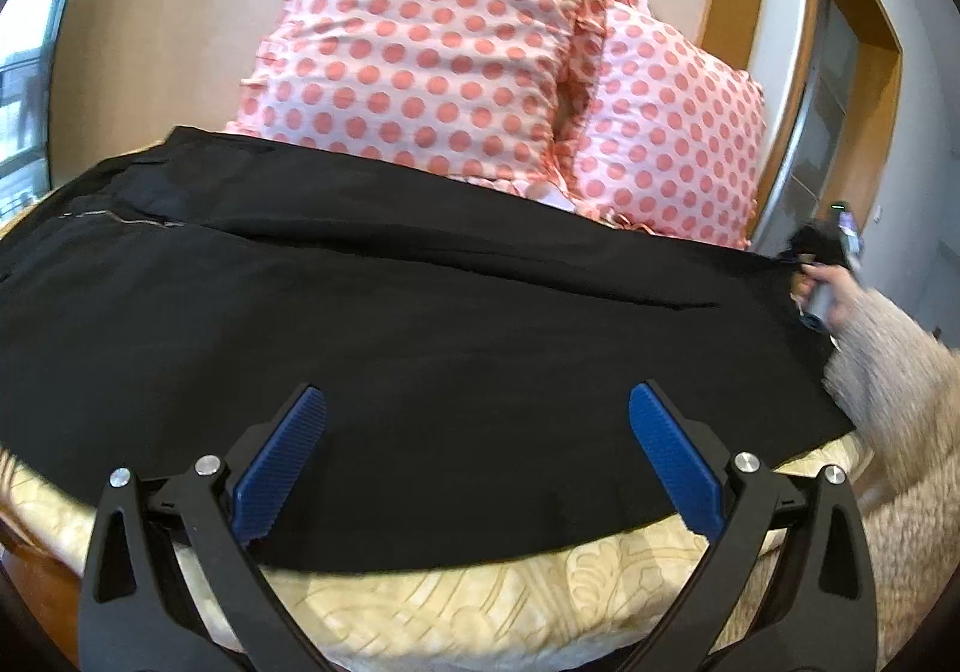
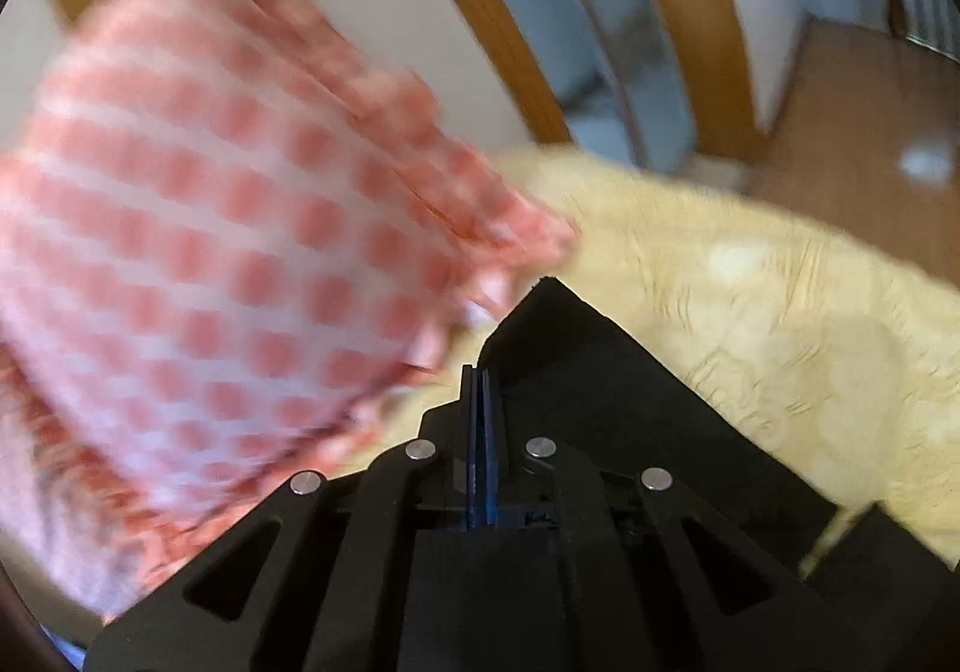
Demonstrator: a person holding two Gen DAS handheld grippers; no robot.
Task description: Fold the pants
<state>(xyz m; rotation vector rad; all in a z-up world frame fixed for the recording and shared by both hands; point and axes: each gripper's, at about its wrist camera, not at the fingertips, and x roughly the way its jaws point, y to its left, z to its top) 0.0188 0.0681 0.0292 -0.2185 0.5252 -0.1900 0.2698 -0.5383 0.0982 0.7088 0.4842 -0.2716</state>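
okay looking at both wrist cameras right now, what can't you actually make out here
- Left wrist view: the black pants run off the left edge, so their full length is cut off.
- Left wrist view: the right tool is small and half hidden behind the pants' edge.
- Right wrist view: motion blur smears the polka-dot pillow; the pinched pants corner hides the bedspread beneath.

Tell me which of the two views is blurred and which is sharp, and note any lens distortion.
Left wrist view: mostly sharp; the black pants and polka-dot pillows are crisp, though the right hand at the edge smears. Right wrist view: heavy motion blur over the pillow and bedspread; only the right gripper stays crisp. Both show fisheye bending and dark corners.
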